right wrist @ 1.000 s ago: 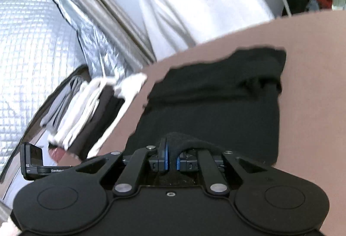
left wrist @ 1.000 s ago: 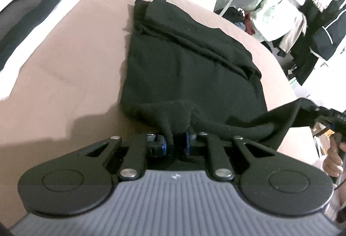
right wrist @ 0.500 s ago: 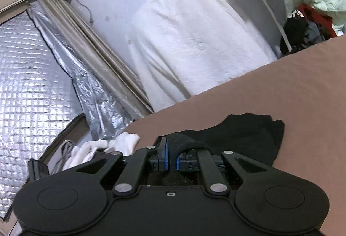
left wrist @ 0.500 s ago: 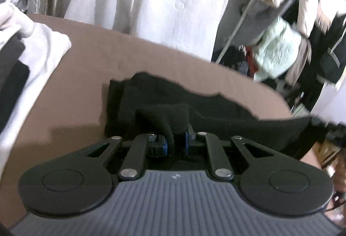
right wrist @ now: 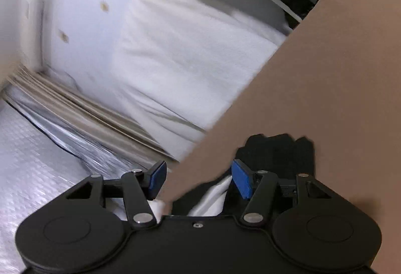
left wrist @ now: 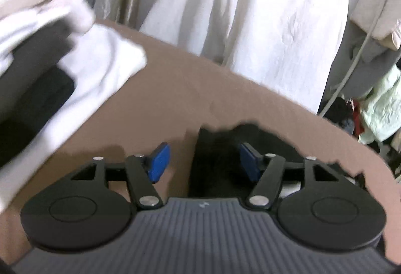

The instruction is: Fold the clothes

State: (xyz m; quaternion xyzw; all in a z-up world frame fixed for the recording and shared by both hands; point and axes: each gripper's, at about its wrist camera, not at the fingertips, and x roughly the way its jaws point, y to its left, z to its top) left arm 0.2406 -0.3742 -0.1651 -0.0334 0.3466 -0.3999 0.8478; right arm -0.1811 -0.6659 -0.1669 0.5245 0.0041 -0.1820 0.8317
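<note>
A black garment (left wrist: 220, 156) lies folded on the brown table (left wrist: 175, 88); its edge sits low in the left wrist view, partly between the blue pads. My left gripper (left wrist: 204, 161) stands open over it, gripping nothing. In the right wrist view the same black garment (right wrist: 278, 153) lies on the brown table (right wrist: 325, 88) just past the right pad. My right gripper (right wrist: 199, 180) is open too, with the table edge running between its fingers. Most of the garment is hidden under both grippers' bodies.
A stack of folded white and dark clothes (left wrist: 50, 60) sits on the table's left side. A white garment (left wrist: 245, 10) hangs behind the table, with silver insulation sheeting (right wrist: 37, 161) and piled clothes (left wrist: 381, 111) beyond the far edges.
Both grippers have opened and let go of the black garment, which now lies folded over on the table. Both cameras have tilted up and forward.
</note>
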